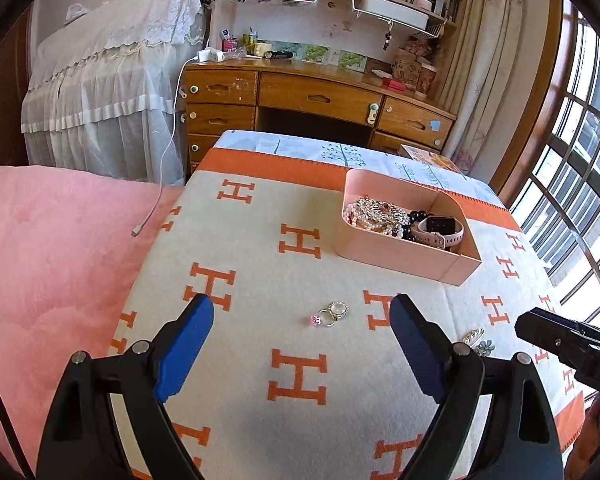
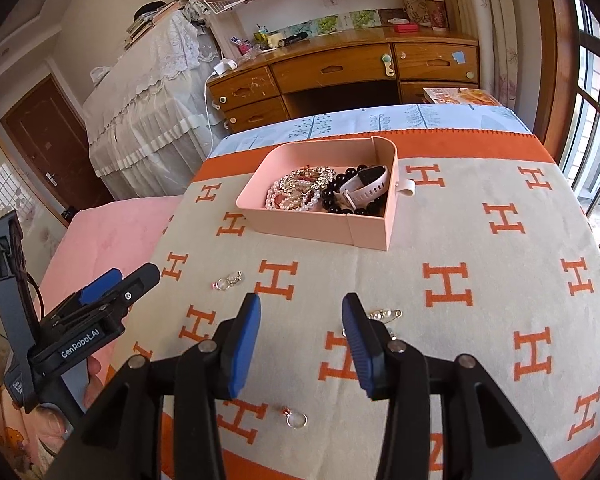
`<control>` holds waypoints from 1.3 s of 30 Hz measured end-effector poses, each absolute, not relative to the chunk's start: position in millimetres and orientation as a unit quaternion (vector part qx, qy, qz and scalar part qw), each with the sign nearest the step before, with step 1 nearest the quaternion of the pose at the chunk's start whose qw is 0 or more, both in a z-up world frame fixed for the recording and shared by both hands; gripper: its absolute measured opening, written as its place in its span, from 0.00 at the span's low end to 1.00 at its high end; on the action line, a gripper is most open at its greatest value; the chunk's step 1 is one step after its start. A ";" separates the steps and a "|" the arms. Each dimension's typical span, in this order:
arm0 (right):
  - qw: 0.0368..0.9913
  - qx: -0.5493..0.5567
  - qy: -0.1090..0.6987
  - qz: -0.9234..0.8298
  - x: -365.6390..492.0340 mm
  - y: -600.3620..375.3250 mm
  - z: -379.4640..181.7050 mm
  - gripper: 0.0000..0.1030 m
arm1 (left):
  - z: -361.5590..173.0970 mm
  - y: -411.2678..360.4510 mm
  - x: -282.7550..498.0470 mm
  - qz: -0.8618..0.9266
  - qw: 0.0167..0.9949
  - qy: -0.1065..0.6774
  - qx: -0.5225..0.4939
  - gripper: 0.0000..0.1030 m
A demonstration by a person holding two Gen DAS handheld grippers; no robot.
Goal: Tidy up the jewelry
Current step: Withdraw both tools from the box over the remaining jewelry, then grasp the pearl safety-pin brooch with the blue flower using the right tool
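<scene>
A pink box (image 1: 400, 246) (image 2: 312, 226) sits on the orange-and-grey H-pattern blanket and holds pearl strands, black beads and a white watch (image 2: 364, 188). Two rings (image 1: 332, 314) (image 2: 229, 280), one with a pink stone, lie on the blanket just ahead of my open, empty left gripper (image 1: 302, 320). My right gripper (image 2: 300, 312) is open and empty above the blanket. A silver brooch (image 2: 385, 314) (image 1: 474, 340) lies by its right finger. A small ring (image 2: 296, 419) lies below and between its jaws.
The blanket covers a bed; a pink quilt (image 1: 56, 264) lies to the left. A wooden desk (image 1: 320, 96) with drawers stands beyond the bed. A white charging cable (image 1: 160, 184) hangs onto the quilt. Windows are to the right.
</scene>
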State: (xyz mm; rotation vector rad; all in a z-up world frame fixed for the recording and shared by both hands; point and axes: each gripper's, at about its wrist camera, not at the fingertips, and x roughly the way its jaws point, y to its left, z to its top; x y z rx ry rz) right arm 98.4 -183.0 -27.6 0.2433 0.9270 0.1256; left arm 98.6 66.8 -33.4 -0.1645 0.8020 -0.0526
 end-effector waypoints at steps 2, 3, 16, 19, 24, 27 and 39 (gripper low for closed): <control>0.885 0.117 0.447 0.062 94.1 -183.9 -30.0 0.42 | -34.5 64.2 98.2 -0.028 0.917 0.391 -0.076 0.86; 0.885 0.117 0.447 0.062 93.0 -184.6 -31.2 0.42 | -35.4 62.7 98.4 -0.029 0.916 0.392 -0.074 0.86; 0.881 0.128 0.455 0.021 87.6 -210.7 -65.5 0.42 | -72.1 55.6 103.0 -0.070 0.898 0.430 -0.058 0.86; 0.878 0.131 0.461 0.011 88.8 -217.5 -74.1 0.42 | -82.4 56.7 104.5 -0.079 0.892 0.441 -0.062 0.86; 0.870 0.126 0.477 0.004 93.5 -222.7 -89.0 0.42 | -93.3 57.5 105.1 -0.090 0.886 0.450 -0.061 0.86; 0.864 0.126 0.487 0.003 96.9 -222.7 -97.1 0.42 | -97.7 59.2 106.3 -0.095 0.883 0.455 -0.066 0.86; 0.865 0.132 0.484 0.028 103.9 -218.9 -104.8 0.41 | -104.2 61.6 112.3 -0.104 0.877 0.462 -0.081 0.86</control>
